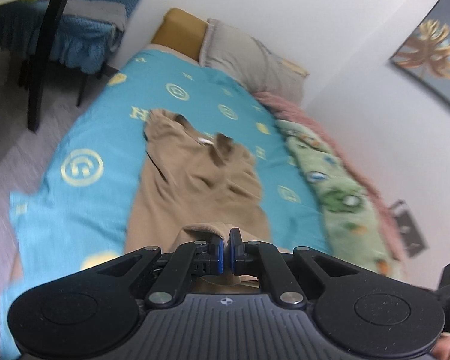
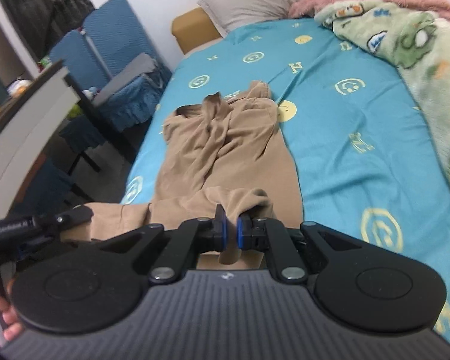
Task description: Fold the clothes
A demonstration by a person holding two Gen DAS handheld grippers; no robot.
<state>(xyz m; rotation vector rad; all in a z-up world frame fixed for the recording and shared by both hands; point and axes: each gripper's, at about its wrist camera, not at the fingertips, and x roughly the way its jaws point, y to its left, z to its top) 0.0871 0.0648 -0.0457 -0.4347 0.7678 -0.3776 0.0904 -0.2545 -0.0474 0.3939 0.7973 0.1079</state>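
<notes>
On the blue bedsheet (image 2: pixel 360 126), tan trousers (image 2: pixel 225 150) lie lengthwise; my left gripper (image 1: pixel 226 247) and right gripper (image 2: pixel 231 229) each pinch the near hem, lifting it for a fold.

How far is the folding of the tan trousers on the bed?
Done: the tan trousers lie lengthwise on the blue bedsheet. In hand: the left gripper and right gripper each pinch the near end. Left: no finished fold shows; the waist end is crumpled.
</notes>
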